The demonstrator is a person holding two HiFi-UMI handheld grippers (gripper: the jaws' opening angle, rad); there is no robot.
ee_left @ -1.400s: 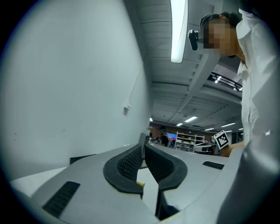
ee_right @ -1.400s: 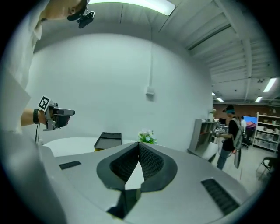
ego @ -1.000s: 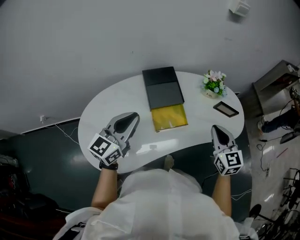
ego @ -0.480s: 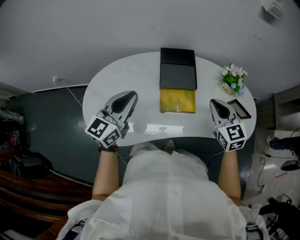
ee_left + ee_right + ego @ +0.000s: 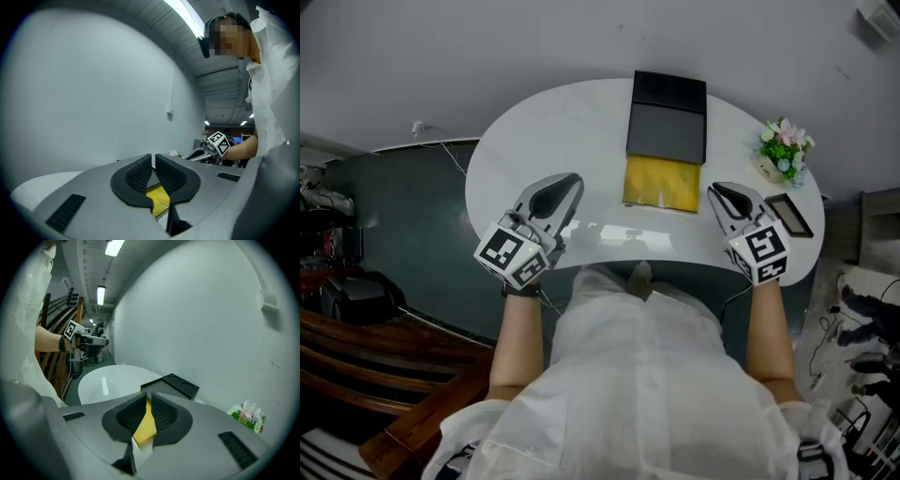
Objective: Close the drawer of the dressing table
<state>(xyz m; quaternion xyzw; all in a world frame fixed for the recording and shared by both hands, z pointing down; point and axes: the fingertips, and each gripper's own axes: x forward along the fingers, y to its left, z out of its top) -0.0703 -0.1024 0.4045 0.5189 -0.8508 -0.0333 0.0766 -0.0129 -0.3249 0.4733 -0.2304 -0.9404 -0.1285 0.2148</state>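
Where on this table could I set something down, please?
The table's left half is bare, between its rim, the black box and the left claw. A narrow strip lies before the yellow drawer, between the claws. The right end is crowded: flowers, dark frame, right claw.

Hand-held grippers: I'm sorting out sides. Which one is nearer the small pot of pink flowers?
The right hand-held gripper, beside the small black frame; the left hand-held gripper sits across the yellow drawer, farther from the small pot of pink flowers.
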